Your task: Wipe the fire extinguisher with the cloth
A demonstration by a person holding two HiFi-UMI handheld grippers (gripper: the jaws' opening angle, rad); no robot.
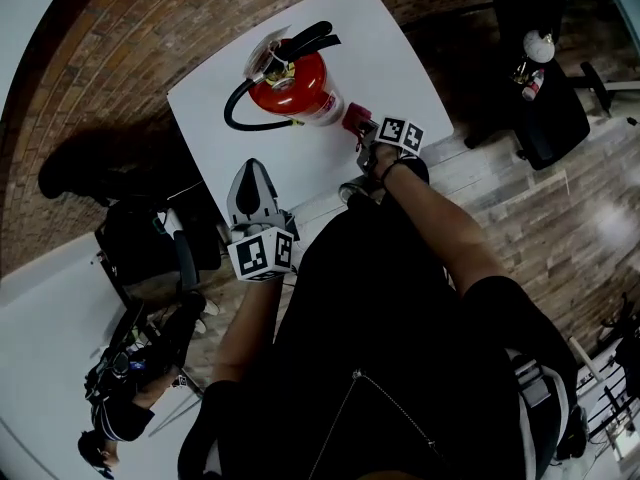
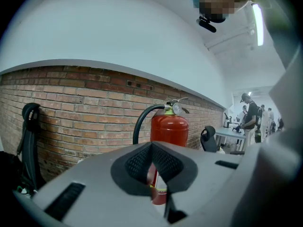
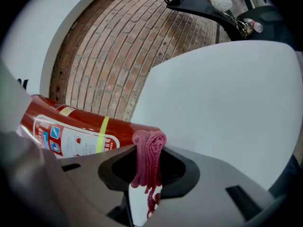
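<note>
Standing upright on the white counter [image 1: 400, 58], the red fire extinguisher [image 1: 290, 83] sits in the upper middle of the head view, its black hose [image 1: 238, 108] looping out toward the left of the frame and its black handle at the top. At its lower right side is the dark pink cloth [image 1: 356, 120], bunched into a thick fold and pinched by the right tongs [image 1: 362, 133]. In the right gripper view the cloth [image 3: 147, 157] fills the gap of those tongs [image 3: 147, 171], with a loose end hanging below, and the extinguisher's lower body [image 3: 80, 134] with its label lies right behind it; whether cloth and cylinder touch cannot be told. The left tongs [image 1: 253, 168] hover over the counter's near edge, below the extinguisher and apart from it; in the left gripper view they [image 2: 152, 174] are drawn together to a narrow slit with nothing held, the extinguisher [image 2: 169, 126] showing beyond. A brick wall [image 2: 85, 108] runs behind.
</note>
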